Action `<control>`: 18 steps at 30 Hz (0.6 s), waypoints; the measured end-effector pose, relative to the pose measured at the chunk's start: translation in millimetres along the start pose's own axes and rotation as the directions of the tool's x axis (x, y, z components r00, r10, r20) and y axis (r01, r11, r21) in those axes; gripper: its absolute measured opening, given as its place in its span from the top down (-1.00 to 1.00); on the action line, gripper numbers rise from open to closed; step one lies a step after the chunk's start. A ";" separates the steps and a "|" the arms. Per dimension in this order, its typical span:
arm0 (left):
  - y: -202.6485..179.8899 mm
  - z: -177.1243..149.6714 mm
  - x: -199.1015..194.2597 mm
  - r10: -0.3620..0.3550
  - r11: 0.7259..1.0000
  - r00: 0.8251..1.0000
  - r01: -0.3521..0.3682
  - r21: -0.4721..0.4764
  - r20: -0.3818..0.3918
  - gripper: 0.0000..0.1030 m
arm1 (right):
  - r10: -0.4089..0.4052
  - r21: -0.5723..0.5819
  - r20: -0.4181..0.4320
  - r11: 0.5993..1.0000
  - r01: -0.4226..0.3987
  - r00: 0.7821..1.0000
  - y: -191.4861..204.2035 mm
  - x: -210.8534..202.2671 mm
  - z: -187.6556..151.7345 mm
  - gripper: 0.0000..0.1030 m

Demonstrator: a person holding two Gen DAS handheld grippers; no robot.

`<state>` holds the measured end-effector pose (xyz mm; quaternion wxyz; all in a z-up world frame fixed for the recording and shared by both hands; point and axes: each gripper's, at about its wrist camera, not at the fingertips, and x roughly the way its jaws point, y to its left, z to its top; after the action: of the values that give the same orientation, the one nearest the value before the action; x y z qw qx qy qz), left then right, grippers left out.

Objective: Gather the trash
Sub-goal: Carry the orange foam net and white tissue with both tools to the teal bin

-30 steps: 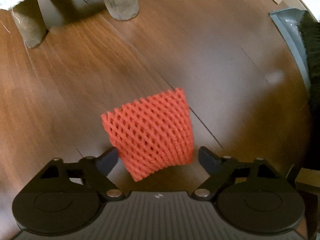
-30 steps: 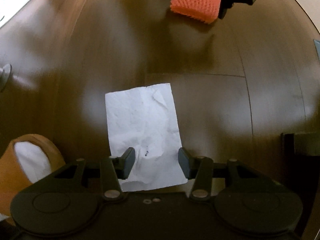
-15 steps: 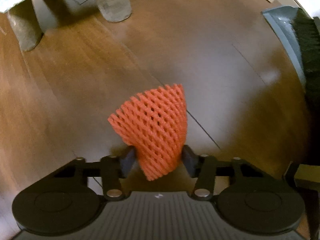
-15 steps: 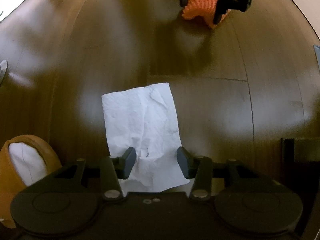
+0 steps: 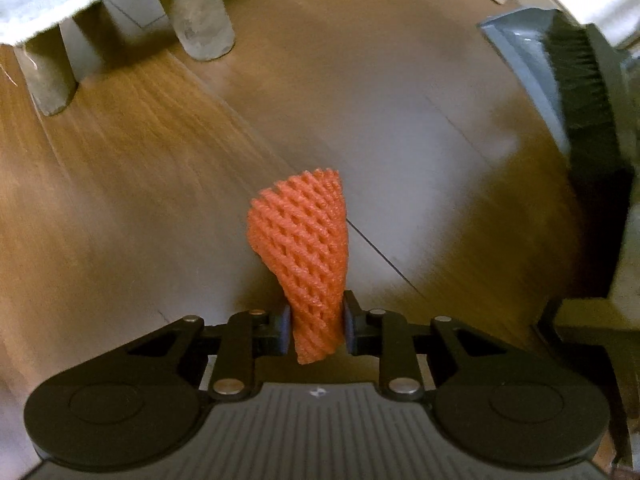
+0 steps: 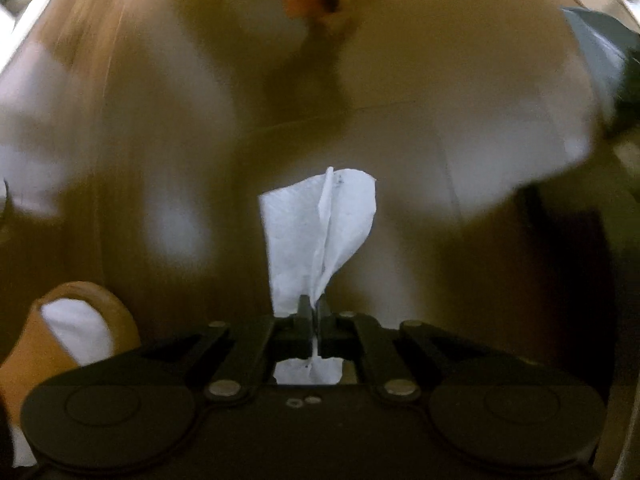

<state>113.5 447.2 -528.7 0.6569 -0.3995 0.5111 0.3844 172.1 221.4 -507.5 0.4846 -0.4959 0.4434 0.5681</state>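
The wooden floor filled both views, with a grey dustpan and its black brush at the upper right of the left wrist frame. The step in hand looked like carrying two pieces of trash off the floor, and doing it well probably meant keeping both grips firm, lifting clear before swinging toward the dustpan or a bin, and not letting the loose ends drag. The left tool was closing on the orange foam net, its pads already pressing the net's lower end at lower centre, so the mesh was pinched narrow there and flared wide above. The right tool was clenched on the white paper tissue, which stood folded along a central crease at the middle of its blurred frame, a corner poking out below the pads.
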 end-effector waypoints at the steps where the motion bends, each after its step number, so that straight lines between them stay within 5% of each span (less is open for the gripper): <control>1: -1.2 -2.5 -8.7 -0.005 1.000 1.000 0.005 0.010 -0.002 0.53 | -0.005 0.026 0.010 1.000 0.004 1.000 -4.3 -10.4 -3.4 0.96; 11: -19.1 -19.1 -127.4 -0.121 0.987 0.992 0.116 0.109 0.042 0.53 | -0.061 0.222 0.160 0.975 0.024 0.985 -33.5 -151.2 -44.4 0.96; 18: -51.4 -26.5 -241.9 -0.246 0.946 0.962 0.211 0.247 0.118 0.53 | -0.175 0.324 0.271 0.943 0.082 0.946 -30.8 -263.0 -71.9 0.96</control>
<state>106.7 379.7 -289.4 0.7751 -0.3469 0.4529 0.2714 222.4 125.7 -255.4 0.6533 -0.3516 0.4152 0.5265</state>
